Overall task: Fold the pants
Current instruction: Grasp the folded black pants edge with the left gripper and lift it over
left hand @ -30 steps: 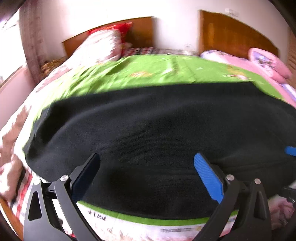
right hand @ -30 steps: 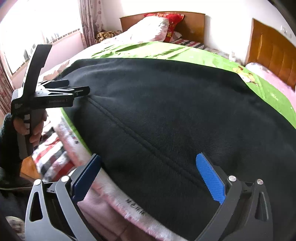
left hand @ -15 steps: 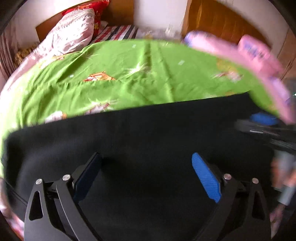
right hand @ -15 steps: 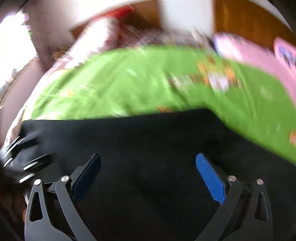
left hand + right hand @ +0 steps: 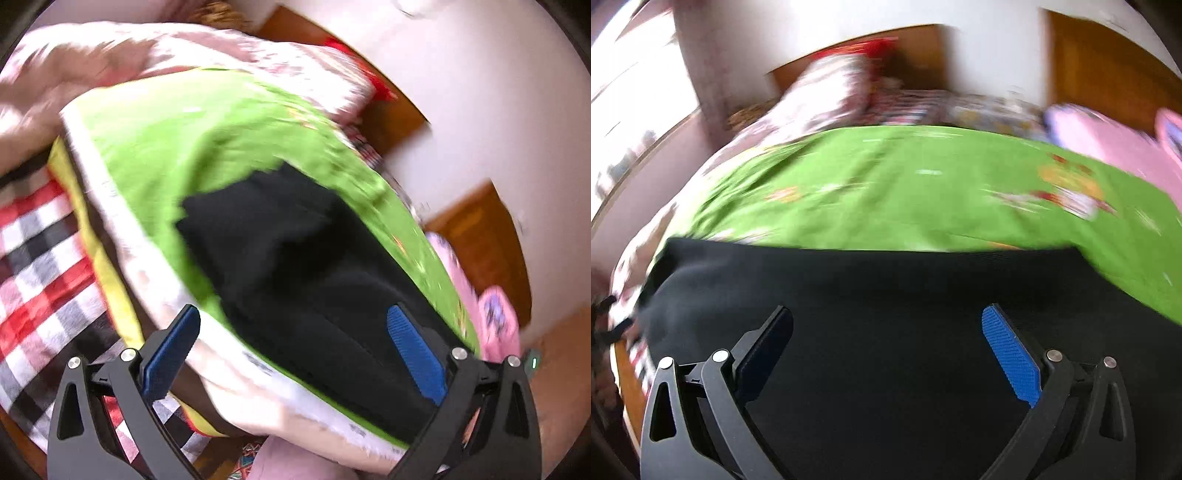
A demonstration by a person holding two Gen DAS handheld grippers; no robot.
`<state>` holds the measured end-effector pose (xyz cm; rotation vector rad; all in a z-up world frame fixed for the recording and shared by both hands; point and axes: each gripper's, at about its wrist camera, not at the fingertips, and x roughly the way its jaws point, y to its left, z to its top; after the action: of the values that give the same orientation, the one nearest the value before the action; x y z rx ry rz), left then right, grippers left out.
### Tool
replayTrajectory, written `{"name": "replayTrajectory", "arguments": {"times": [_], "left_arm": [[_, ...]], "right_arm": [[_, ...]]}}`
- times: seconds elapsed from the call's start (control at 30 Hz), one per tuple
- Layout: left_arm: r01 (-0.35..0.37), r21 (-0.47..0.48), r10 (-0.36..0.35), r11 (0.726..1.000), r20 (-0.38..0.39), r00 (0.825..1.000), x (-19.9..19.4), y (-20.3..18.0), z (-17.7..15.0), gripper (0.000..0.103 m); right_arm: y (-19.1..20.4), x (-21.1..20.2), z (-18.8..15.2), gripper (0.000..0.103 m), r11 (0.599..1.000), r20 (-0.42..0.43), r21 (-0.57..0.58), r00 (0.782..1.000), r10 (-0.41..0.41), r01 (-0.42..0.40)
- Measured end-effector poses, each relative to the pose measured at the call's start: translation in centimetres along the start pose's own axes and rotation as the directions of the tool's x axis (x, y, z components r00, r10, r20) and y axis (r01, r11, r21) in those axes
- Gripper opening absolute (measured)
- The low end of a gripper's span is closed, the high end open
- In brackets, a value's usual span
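The big bed (image 5: 905,192) has a bright green blanket (image 5: 192,147) on top, soft and a bit wrinkled, with small cartoon pictures on it. The black pants (image 5: 905,302) lie flat on that green blanket near the bed's front edge, spread out wide like a long dark strip. They look thick and a little fuzzy, and one end is bumpy and rumpled. Under the green blanket, a fluffy white edge (image 5: 258,373) hangs over the side, and a red, white and black checked sheet (image 5: 40,280) shows lower down. A pink quilt (image 5: 1108,144) and a flowered pillow (image 5: 834,92) sit near the wooden headboard (image 5: 923,48). The right hand-held gripper (image 5: 886,350) is over the pants with its two blue-padded fingers spread wide apart, and nothing is between them. The left hand-held gripper (image 5: 293,350) is tilted by the bed's corner, its fingers also wide apart and holding nothing. Both views are blurry.
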<state>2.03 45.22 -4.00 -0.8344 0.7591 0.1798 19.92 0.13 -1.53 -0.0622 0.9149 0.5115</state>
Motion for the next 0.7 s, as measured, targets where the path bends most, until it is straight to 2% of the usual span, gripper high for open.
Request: {"name": "replayTrajectory", "arguments": {"times": [0.1, 0.27, 0.37, 0.43, 0.5, 0.57, 0.7], "left_arm": [[0.019, -0.095, -0.022, 0.995, -0.030, 0.999, 0.7, 1.8, 0.2, 0.101], [0.105, -0.143, -0.114, 0.984, -0.051, 0.992, 2.0, 2.8, -0.5, 0.101], [0.137, -0.167, -0.143, 0.976, -0.027, 0.989, 2.3, 3.7, -0.2, 0.101], [0.165, -0.195, -0.175, 0.967, -0.039, 0.984, 3.1, 4.2, -0.1, 0.100], [0.196, -0.218, -0.216, 0.956, -0.072, 0.974, 4.2, 4.6, 0.1, 0.100], [0.207, -0.217, -0.228, 0.954, -0.079, 0.970, 4.7, 4.6, 0.1, 0.100], [0.246, -0.238, -0.269, 0.940, -0.068, 0.961, 4.7, 5.2, 0.2, 0.100]], "right_arm": [[7.2, 2.8, 1.1, 0.099, 0.986, -0.047, -0.155, 0.997, 0.056, -0.063], [14.7, 5.8, 2.1, 0.099, 0.961, -0.084, -0.258, 0.993, 0.085, -0.104], [18.9, 5.0, 2.2, 0.099, 0.923, -0.057, -0.342, 0.984, 0.168, -0.177], [21.8, 4.3, 1.7, 0.099, 0.883, -0.060, -0.413, 0.974, 0.219, -0.224], [23.9, 4.1, 0.9, 0.099, 0.846, -0.070, -0.478, 0.971, 0.230, -0.235], [24.5, 4.4, 0.1, 0.099, 0.830, -0.069, -0.509, 0.972, 0.226, -0.229], [23.8, 5.6, -0.1, 0.099, 0.861, -0.104, -0.446, 0.970, 0.219, -0.242]]}}
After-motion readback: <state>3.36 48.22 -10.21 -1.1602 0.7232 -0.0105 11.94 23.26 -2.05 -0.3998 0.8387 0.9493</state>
